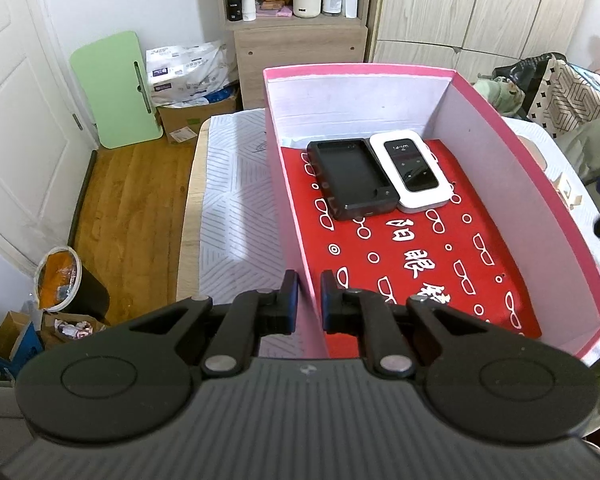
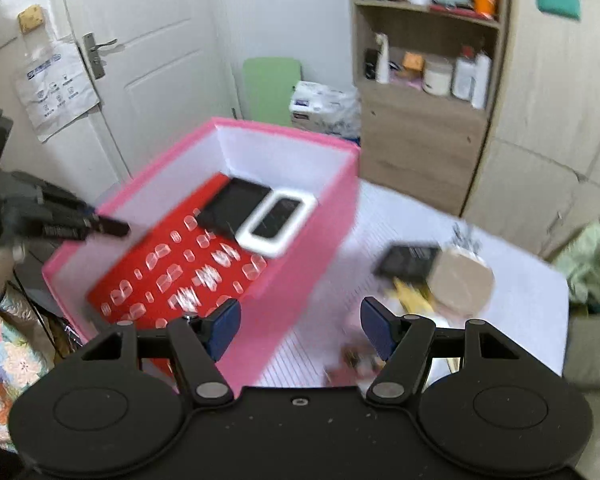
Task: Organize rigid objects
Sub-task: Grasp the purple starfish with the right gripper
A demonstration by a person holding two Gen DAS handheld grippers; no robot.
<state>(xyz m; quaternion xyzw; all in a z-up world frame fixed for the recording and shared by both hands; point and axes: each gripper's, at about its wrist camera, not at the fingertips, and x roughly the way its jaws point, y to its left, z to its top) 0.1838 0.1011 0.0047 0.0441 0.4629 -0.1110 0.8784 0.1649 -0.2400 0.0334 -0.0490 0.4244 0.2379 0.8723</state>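
Two devices already lie in the pink box (image 2: 312,216), mid-frame in the right wrist view: a black case (image 2: 232,204) and a white Wi-Fi unit (image 2: 278,220), side by side at its far end. The left gripper (image 1: 309,300) is clenched on the box's near side wall. The right gripper (image 2: 300,330) stands released and empty. The remaining black battery (image 2: 408,261) lies on the table, centre-right, just above and right of the right gripper's fingertips, so the right hand is judged nearer. Its long axis runs roughly left-right; blur limits certainty.

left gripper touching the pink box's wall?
Touching. Left wrist view: left gripper is shut on the side wall of the pink cardboard box, a pad pressed to each face.
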